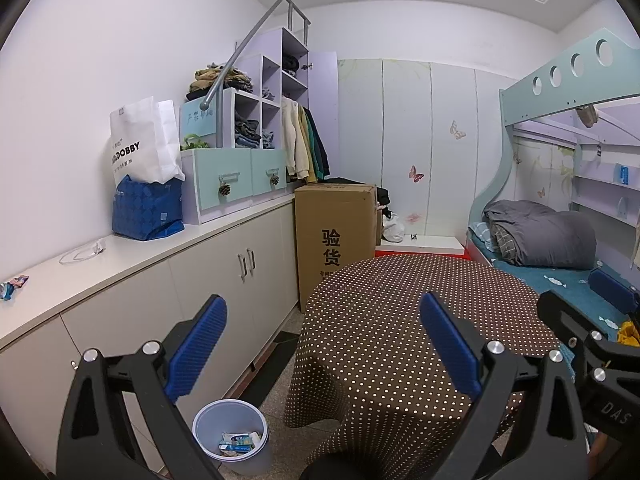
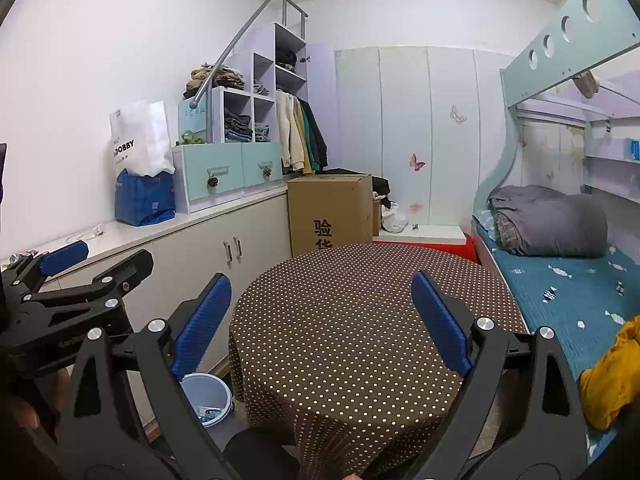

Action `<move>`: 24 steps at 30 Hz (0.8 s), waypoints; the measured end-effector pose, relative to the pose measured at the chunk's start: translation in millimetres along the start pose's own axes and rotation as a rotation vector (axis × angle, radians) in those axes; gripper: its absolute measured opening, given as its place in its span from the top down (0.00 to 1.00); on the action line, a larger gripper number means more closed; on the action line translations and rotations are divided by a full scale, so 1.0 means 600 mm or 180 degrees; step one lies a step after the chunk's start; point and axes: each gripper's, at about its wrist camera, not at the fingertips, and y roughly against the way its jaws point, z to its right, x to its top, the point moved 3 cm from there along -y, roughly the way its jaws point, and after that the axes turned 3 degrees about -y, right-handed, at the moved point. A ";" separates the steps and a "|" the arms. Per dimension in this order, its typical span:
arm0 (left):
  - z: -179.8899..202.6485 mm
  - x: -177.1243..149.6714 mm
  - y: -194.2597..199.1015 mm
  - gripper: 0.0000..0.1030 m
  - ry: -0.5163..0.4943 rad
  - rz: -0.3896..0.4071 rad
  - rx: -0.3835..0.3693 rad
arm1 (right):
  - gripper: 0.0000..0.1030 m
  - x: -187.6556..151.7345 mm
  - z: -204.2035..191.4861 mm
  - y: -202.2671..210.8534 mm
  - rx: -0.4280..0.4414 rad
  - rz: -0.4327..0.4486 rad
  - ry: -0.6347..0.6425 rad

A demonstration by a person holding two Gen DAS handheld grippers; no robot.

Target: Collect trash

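Observation:
A pale blue trash bin stands on the floor between the white cabinet and the table, with several wrappers and small boxes inside; the right wrist view shows the bin low behind a finger. Crumpled wrappers lie at the counter's near left end, and a clear plastic piece lies further along. My left gripper is open and empty above the table's near edge. My right gripper is also open and empty over the table. Each gripper shows at the other view's edge: right gripper, left gripper.
A round table with a brown polka-dot cloth fills the middle. The white cabinet counter runs along the left with a blue bag and a white bag. A cardboard box stands beyond. A bunk bed with a yellow cloth lies right.

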 end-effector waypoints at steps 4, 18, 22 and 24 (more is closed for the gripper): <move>-0.004 0.001 0.000 0.07 0.0009 0.0000 0.0005 | 0.13 0.000 0.002 -0.001 0.0013 -0.0005 0.0003; -0.007 -0.002 -0.002 0.07 0.0016 -0.0009 0.0005 | 0.13 -0.004 0.006 -0.001 0.0036 -0.0016 0.0016; -0.007 -0.003 -0.002 0.07 0.0016 -0.0012 0.0004 | 0.13 -0.004 0.006 -0.001 0.0038 -0.0020 0.0016; -0.007 -0.004 -0.002 0.07 0.0021 -0.0009 0.0010 | 0.13 -0.004 0.005 -0.001 0.0036 -0.0020 0.0018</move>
